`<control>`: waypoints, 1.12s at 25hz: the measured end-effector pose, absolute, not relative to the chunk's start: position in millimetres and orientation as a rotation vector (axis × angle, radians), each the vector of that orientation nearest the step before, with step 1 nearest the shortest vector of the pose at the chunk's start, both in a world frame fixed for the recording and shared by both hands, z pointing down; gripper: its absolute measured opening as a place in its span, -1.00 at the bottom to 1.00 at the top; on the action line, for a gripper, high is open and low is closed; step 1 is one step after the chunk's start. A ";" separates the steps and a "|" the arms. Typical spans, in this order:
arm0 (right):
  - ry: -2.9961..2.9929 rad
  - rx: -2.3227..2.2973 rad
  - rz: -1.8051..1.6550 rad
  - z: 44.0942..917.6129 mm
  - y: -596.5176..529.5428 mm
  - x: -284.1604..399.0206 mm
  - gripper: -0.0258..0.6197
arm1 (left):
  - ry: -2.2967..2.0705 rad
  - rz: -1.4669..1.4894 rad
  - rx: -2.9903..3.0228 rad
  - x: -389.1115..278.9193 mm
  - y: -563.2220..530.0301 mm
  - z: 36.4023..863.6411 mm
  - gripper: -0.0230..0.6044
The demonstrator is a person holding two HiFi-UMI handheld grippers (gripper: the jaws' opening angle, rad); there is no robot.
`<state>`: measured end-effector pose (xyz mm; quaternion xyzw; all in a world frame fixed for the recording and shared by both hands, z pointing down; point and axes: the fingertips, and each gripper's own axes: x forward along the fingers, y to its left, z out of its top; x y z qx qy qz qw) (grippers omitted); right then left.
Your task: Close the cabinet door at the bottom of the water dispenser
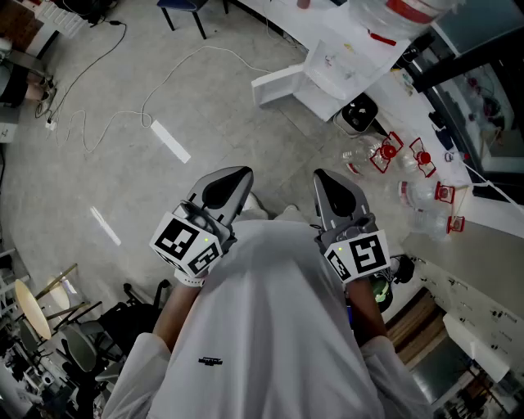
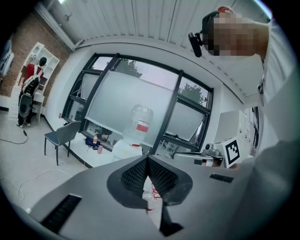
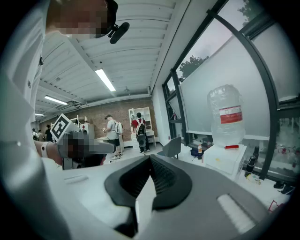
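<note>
cable (image 1: 123, 114) snakes over the floor (image 1: 164, 188) way off to the left of the water dispenser (image 1: 332, 69), and a dark chair (image 1: 184, 8) stands off on that same side.

left gripper (image 1: 237, 178) is held close against the person's white shirt (image 1: 270, 327), well short of the dispenser and a bit to its left. in the left gripper view its jaws are pressed together at the tips with nothing between them, and the dispenser sits beyond them with the big clear bottle (image 2: 139, 123) on top.

a white panel (image 1: 277, 84) juts out from the dispenser's left side, low down near the floor. it looks like the cabinet door standing open, though i can't be fully sure from above. neither gripper touches it.

right gripper (image 1: 326, 182) is also tucked against the shirt, well apart from the dispenser, more or less straight out from it. same deal in the right gripper view: jaws fully closed, empty.

to the right of the dispenser a bunch of empty clear bottles with red handles (image 1: 409, 176) lie on the floor along the wall.
</note>
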<state>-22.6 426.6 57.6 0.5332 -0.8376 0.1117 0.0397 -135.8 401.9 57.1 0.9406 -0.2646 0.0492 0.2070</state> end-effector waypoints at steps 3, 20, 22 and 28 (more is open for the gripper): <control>-2.576 1.620 0.331 56.6 428.0 -18.2 -0.89 | -0.757 0.136 2.616 -133.3 404.6 57.6 -0.91; -2.583 1.668 0.361 52.4 418.6 -8.0 -0.89 | -0.781 0.096 2.585 -137.8 401.6 59.1 -0.91; -2.577 1.673 0.361 54.4 417.8 -11.7 -0.89 | -0.770 0.091 2.584 -142.6 397.3 61.4 -0.91; -2.551 1.705 0.397 69.1 415.5 -27.6 -0.89 | -0.735 0.098 2.574 -162.1 383.2 72.7 -0.91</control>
